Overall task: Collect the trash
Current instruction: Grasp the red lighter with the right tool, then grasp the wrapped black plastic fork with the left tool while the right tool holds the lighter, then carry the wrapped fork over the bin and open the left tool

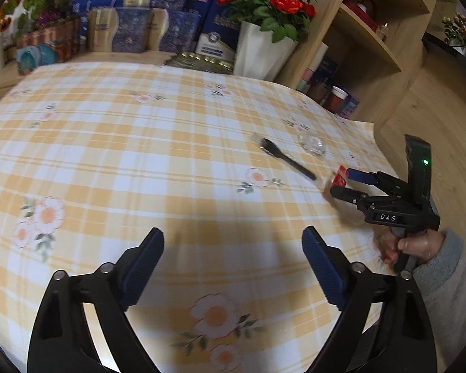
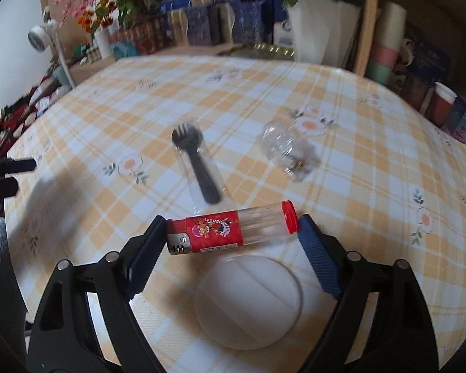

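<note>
My right gripper (image 2: 231,228) is shut on a red lighter (image 2: 230,231) with a clear body, gripped end to end and held crosswise above the checked tablecloth (image 2: 357,186). The lighter also shows in the left wrist view (image 1: 339,177), held in the right gripper (image 1: 341,181). A black plastic fork in a clear wrapper (image 2: 197,163) lies beyond it. A crumpled clear plastic wrapper (image 2: 287,150) lies to the fork's right. A round translucent lid (image 2: 248,301) lies below the lighter. My left gripper (image 1: 233,250) is open and empty over the cloth, left of the fork (image 1: 287,158).
At the table's far edge stand a white flower pot (image 1: 261,49) with red roses, blue and gold boxes (image 1: 133,31) and a gold tray (image 1: 202,60). A wooden shelf unit (image 1: 372,40) with cups stands at the right. The table's right edge (image 1: 376,136) drops to a wooden floor.
</note>
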Demonstrator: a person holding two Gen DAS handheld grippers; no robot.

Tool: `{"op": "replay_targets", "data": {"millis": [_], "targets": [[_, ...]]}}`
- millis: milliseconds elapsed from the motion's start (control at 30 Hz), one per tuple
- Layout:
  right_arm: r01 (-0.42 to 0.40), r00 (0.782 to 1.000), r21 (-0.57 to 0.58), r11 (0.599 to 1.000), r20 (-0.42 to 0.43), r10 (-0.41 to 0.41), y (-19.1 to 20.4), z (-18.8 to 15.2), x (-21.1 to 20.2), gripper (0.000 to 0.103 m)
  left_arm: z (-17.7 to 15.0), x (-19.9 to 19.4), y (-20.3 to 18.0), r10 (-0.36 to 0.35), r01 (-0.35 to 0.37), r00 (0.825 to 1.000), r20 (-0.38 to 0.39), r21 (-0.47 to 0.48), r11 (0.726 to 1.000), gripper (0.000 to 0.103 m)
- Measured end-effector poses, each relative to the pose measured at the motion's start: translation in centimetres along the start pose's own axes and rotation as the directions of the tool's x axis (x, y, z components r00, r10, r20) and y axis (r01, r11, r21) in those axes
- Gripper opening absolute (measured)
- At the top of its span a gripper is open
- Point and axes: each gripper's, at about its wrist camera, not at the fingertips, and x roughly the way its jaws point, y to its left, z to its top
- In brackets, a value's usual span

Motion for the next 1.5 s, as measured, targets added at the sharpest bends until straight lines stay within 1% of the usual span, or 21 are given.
{"op": "replay_targets", "data": {"millis": [67,133,200,267,300,367,433,467,600,633,733,833,933,1033,1167,1200,1233,1267,1333,1400,1500], "targets": [[0.017,0.998,0.057,0.998,0.051,-0.020,-1.0,-0.1,-1.0,0.084,0.8,1.2,-0.6,-0.030,0.030,0.999,-0.023,-0.012,0.999,0.083],[0.040,0.994,0.123,0.992,0.094,-0.051,-2.0,-0.3,-1.8,0.084,1.8,2.9,-1.1,-0.062,0.059,0.996,-0.064,-0.038,0.997,0.071],[0.065,0.989,0.170,0.983,0.118,-0.086,-2.8,-0.3,-2.2,0.084,2.6,4.5,-1.3,-0.110,0.102,0.990,-0.094,-0.089,0.991,0.066],[0.092,0.984,0.199,0.976,0.130,-0.119,-3.1,-0.4,-2.5,0.084,3.7,6.4,-1.8,-0.140,0.122,0.983,-0.115,-0.148,0.981,0.065],[0.100,0.983,0.207,0.973,0.133,-0.130,-3.2,-0.4,-2.6,0.084,4.3,7.5,-2.1,-0.137,0.115,0.982,-0.128,-0.164,0.980,0.065],[0.114,0.978,0.223,0.968,0.148,-0.150,-3.4,-0.5,-2.9,0.084,5.5,9.8,-2.8,-0.092,0.062,0.982,-0.166,-0.177,0.982,0.064],[0.120,0.975,0.238,0.964,0.156,-0.159,-3.6,-0.7,-3.2,0.084,6.4,11.4,-3.2,-0.081,0.047,0.982,-0.173,-0.192,0.980,0.062],[0.120,0.974,0.247,0.961,0.158,-0.162,-3.7,-0.8,-3.3,0.084,7.2,12.2,-3.8,-0.051,0.021,0.984,-0.172,-0.172,0.985,0.062],[0.093,0.974,0.299,0.950,0.172,-0.150,-4.8,-1.1,-3.5,0.084,9.2,14.9,-5.8,-0.011,-0.006,0.984,-0.179,-0.096,0.995,0.062],[0.085,0.974,0.312,0.946,0.176,-0.145,-5.1,-1.2,-3.6,0.084,9.6,15.3,-6.2,0.001,-0.015,0.983,-0.182,-0.073,0.997,0.059],[0.056,0.974,0.352,0.934,0.187,-0.129,-5.9,-1.5,-3.8,0.084,10.0,17.0,-8.4,0.077,-0.067,0.979,-0.187,0.062,0.996,0.053],[0.037,0.973,0.381,0.924,0.197,-0.120,-6.4,-1.7,-3.9,0.084,9.9,18.2,-10.4,0.145,-0.115,0.974,-0.176,0.171,0.979,0.053],[0.022,0.972,0.396,0.918,0.207,-0.112,-6.7,-1.8,-4.1,0.084,9.4,18.6,-11.5,0.194,-0.157,0.969,-0.155,0.227,0.961,0.053],[0.013,0.972,0.403,0.915,0.210,-0.106,-6.8,-1.9,-4.1,0.084,8.5,18.9,-12.5,0.259,-0.212,0.959,-0.114,0.314,0.925,0.053],[0.012,0.972,0.402,0.915,0.211,-0.105,-6.9,-1.9,-4.1,0.084,8.4,18.6,-12.5,0.254,-0.205,0.960,-0.117,0.326,0.923,0.051],[0.014,0.972,0.398,0.917,0.211,-0.106,-6.8,-1.8,-4.2,0.084,8.3,18.4,-12.5,0.248,-0.196,0.961,-0.121,0.336,0.921,0.043],[0.016,0.972,0.394,0.919,0.211,-0.107,-6.7,-1.8,-4.2,0.084,8.3,18.3,-12.6,0.245,-0.191,0.962,-0.122,0.342,0.920,0.020],[0.019,0.972,0.389,0.921,0.209,-0.109,-6.7,-1.8,-4.1,0.084,8.2,18.0,-12.5,0.239,-0.182,0.963,-0.127,0.349,0.919,0.012],[0.026,0.972,0.380,0.925,0.208,-0.113,-6.5,-1.7,-4.1,0.084,8.0,17.3,-12.0,0.201,-0.150,0.971,-0.131,0.323,0.934,0.010],[0.030,0.971,0.377,0.926,0.209,-0.117,-6.4,-1.7,-4.1,0.084,7.5,16.0,-10.7,0.136,-0.096,0.982,-0.131,0.273,0.957,0.010],[0.040,0.971,0.377,0.925,0.204,-0.125,-6.3,-1.7,-4.1,0.084,6.8,14.0,-8.8,0.062,-0.032,0.987,-0.150,0.190,0.981,0.010]]}}
